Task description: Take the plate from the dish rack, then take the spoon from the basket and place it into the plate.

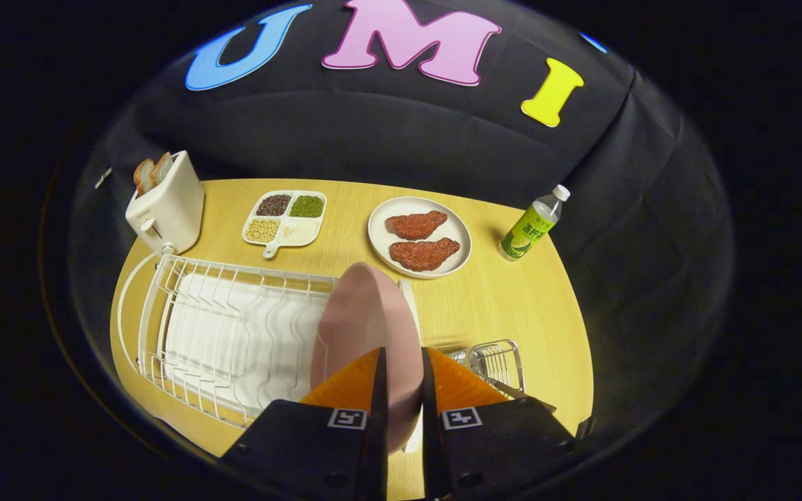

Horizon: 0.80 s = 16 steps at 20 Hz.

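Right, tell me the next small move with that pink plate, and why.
Probably lift straight up. The gripper has its fingers closed on the rim of the round pink plate, which stands on edge at the end of the white wire dish rack, so it should clear the wires before swinging toward bare wooden table.
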Tool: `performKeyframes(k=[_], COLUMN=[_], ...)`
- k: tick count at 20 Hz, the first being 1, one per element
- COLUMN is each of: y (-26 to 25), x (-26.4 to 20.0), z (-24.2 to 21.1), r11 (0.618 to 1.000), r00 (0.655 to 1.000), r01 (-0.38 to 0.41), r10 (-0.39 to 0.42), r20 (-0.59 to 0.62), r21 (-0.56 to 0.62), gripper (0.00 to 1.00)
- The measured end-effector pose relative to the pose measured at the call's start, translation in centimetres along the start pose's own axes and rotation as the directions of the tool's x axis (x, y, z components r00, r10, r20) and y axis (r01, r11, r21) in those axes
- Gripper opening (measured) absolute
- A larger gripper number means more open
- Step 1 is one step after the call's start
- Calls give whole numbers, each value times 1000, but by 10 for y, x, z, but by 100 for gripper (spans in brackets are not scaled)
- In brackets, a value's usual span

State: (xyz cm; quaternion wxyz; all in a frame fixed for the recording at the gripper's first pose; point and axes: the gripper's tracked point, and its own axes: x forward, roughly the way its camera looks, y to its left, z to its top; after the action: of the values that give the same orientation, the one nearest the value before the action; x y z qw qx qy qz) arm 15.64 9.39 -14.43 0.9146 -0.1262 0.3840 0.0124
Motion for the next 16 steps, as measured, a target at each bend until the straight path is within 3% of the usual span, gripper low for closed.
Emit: performKeyframes(k=[5,8,11,16], y=[0,6,16,17], x=[-6,-14,-19,-23], z=[19,43,53,58], r11=[998,989,957,913], r00=[996,987,977,965], r01=[39,56,91,165], r10=[-35,-34,-32,-71], r20=[76,157,213,252], r21=[-43,-136,-277,-373], gripper=[22,20,19,19])
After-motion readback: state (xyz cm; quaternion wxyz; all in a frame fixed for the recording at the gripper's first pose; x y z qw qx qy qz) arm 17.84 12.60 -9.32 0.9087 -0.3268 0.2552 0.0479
